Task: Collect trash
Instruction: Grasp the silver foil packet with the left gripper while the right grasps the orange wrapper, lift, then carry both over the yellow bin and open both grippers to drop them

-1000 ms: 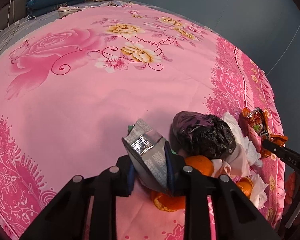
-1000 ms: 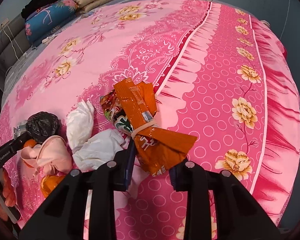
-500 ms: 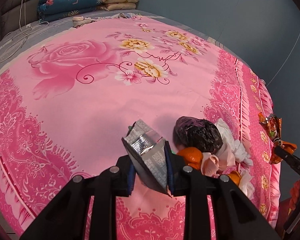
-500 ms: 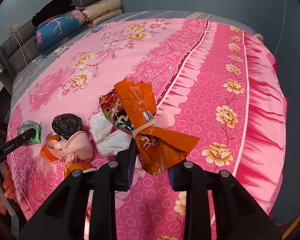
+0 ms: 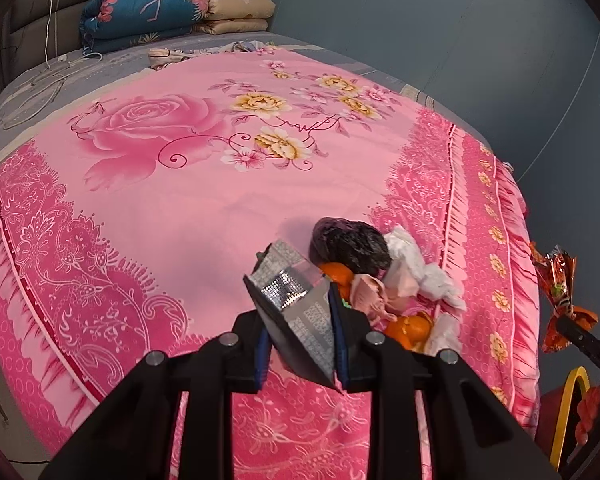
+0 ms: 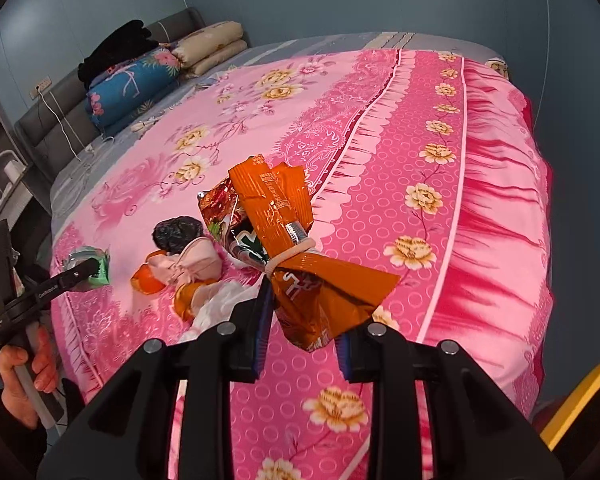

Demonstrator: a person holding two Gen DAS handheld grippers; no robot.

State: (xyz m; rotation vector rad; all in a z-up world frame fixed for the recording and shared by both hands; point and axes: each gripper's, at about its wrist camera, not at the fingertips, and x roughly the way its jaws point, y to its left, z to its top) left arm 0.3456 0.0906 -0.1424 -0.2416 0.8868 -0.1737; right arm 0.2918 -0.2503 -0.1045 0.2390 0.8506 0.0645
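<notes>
Left wrist view takes in the bed (image 5: 188, 216) under its pink floral cover, with a small heap of rubbish near the foot edge: a crumpled black bag (image 5: 350, 242), white tissues (image 5: 424, 268), pinkish paper and orange peel (image 5: 410, 326). The left gripper (image 5: 300, 338) is clamped on a silver foil packet (image 5: 296, 308), held clear of the cover; the right gripper (image 6: 302, 330) pinches a bundle of orange snack wrappers (image 6: 300, 256) tied with a band, also lifted above the bed. The bundle sits by its lower end only, so it may slip or swing free, and the peel could roll off the edge
</notes>
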